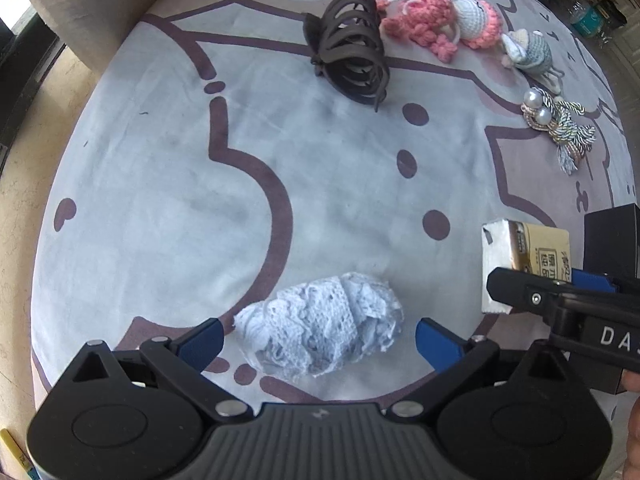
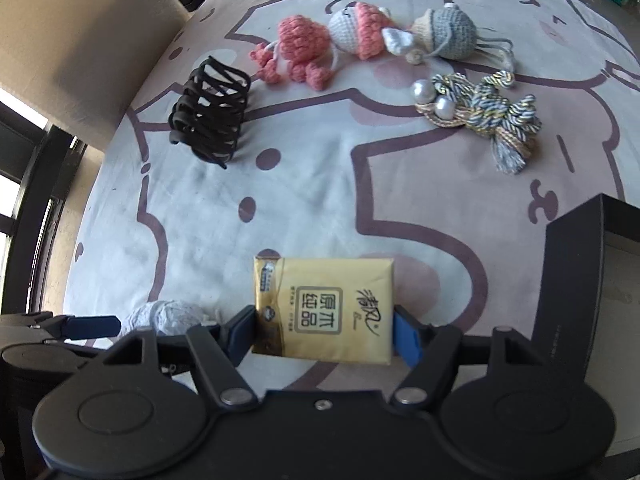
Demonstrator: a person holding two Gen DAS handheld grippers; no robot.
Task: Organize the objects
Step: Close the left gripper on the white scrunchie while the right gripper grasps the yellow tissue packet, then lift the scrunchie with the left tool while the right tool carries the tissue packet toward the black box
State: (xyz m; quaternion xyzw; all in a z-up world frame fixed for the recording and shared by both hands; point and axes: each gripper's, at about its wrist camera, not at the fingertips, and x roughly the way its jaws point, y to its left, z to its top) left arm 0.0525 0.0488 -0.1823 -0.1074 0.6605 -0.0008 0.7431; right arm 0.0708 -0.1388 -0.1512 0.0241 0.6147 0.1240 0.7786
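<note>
Tissue pack (image 2: 324, 312) sits clamped between the blue pads of the right tool (image 2: 325, 334), low in the centre of the right wrist view, its yellow printed face up and its far end reaching out over the patterned cloth (image 2: 304, 200). It looks lifted clear of the cloth, though the frames do not settle that. The same pack appears at the right edge of the left wrist view, held by the same tool. At the right edge of the right wrist view stands an open black box (image 2: 580, 280), just beside the held pack; its pale inside shows.

The left tool (image 1: 318, 340) has its fingers spread wide, one on each side of the pale blue lace bundle (image 1: 320, 326) at the bottom centre of the left wrist view. The pads do not touch the lace.

Further up both frames the rest lies in a loose row: a dark claw hair clip (image 1: 348, 46) standing on its teeth, a pink crochet toy (image 1: 420, 16), a pink-and-white crochet doll (image 1: 478, 20), a grey crochet figure (image 1: 532, 52), and a corded tassel ornament with two pearls (image 1: 556, 124).

The step in hand appears to be carrying the tissue pack to the box, while the other side lines up on the lace. Next, the right side needs to swing the pack over the box rim and let go only once it is inside. The left fingers need to close squarely on the soft bundle, which will likely squash and may snag or trail loose lace.
</note>
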